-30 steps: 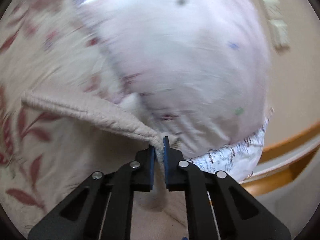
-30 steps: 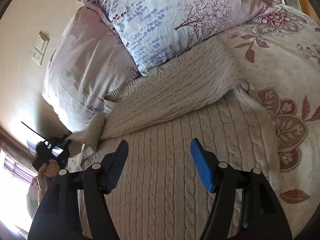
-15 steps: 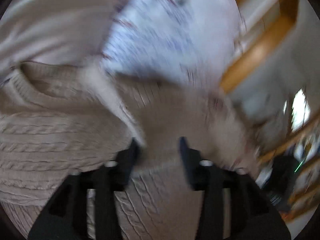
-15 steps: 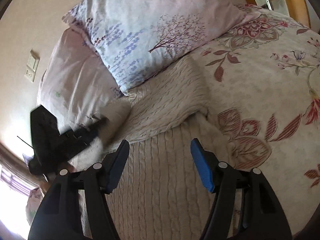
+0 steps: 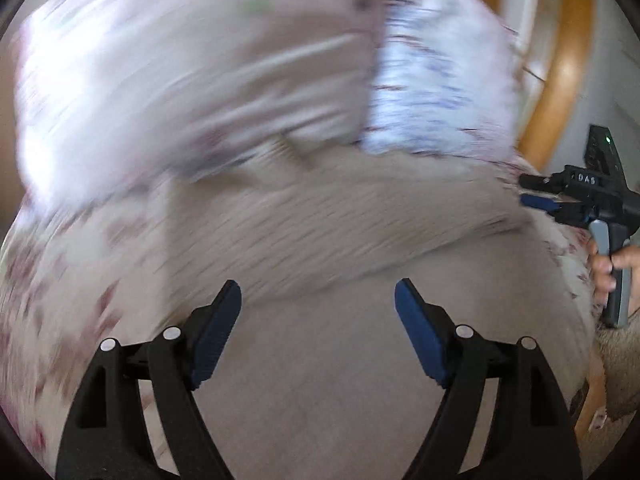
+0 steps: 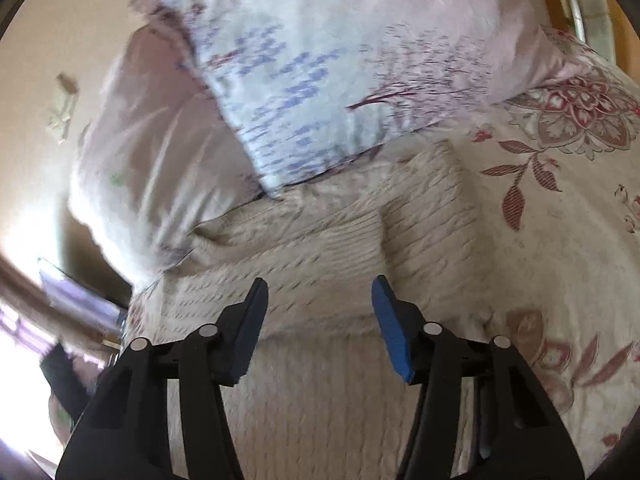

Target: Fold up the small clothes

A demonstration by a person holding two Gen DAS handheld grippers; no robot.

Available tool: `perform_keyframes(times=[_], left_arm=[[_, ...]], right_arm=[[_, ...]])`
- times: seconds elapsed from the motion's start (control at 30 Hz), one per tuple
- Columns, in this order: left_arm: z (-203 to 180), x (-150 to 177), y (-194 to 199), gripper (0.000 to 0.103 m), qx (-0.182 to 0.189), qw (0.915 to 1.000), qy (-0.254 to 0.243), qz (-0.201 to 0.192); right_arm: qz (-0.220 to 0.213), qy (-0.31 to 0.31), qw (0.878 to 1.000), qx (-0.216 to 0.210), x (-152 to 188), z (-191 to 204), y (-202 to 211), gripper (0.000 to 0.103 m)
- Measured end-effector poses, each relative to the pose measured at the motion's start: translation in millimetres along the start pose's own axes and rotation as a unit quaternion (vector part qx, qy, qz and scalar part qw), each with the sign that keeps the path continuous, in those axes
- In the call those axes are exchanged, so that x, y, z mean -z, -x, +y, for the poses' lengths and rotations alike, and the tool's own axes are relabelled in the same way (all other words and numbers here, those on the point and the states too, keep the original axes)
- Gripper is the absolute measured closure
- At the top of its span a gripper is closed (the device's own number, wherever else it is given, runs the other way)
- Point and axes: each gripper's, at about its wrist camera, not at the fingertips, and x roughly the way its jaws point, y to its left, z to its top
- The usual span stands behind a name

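Observation:
A beige cable-knit sweater lies on a floral bedspread, with its sleeve folded across the body. It also shows, blurred, in the left wrist view. My left gripper is open and empty just above the sweater's body. My right gripper is open and empty over the sweater's lower part. In the left wrist view the right gripper shows at the far right, held in a hand.
Two pillows lean at the head of the bed: a pale pink one and a blue-and-lilac tree-print one. A wooden headboard stands behind them. A wall switch is on the beige wall.
My left gripper let go of the sweater sleeve, opened wide and drew back; the sleeve now lies across the body. My right gripper stayed open and moved forward over the sweater.

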Motion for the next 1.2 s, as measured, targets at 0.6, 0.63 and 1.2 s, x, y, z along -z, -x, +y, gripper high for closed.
perform_keyframes(times=[0.6, 0.63, 1.2], left_arm=[[75.2, 85.4, 21.0, 0.033, 0.042, 0.9885, 0.143, 0.024], [74.6, 85.7, 21.1, 0.033, 0.042, 0.9886, 0.143, 0.022], [70.3, 104.1, 33.6, 0.033, 0.077, 0.9851, 0.154, 0.001]], right_arm=[[-0.070, 0.080, 0.991, 0.079, -8.7, 20.0, -6.4, 0.097], [-0.067, 0.078, 0.991, 0.088, -11.0, 18.2, -9.7, 0.097], [-0.053, 0.018, 0.994, 0.092, 67.9, -36.9, 64.6, 0.033]])
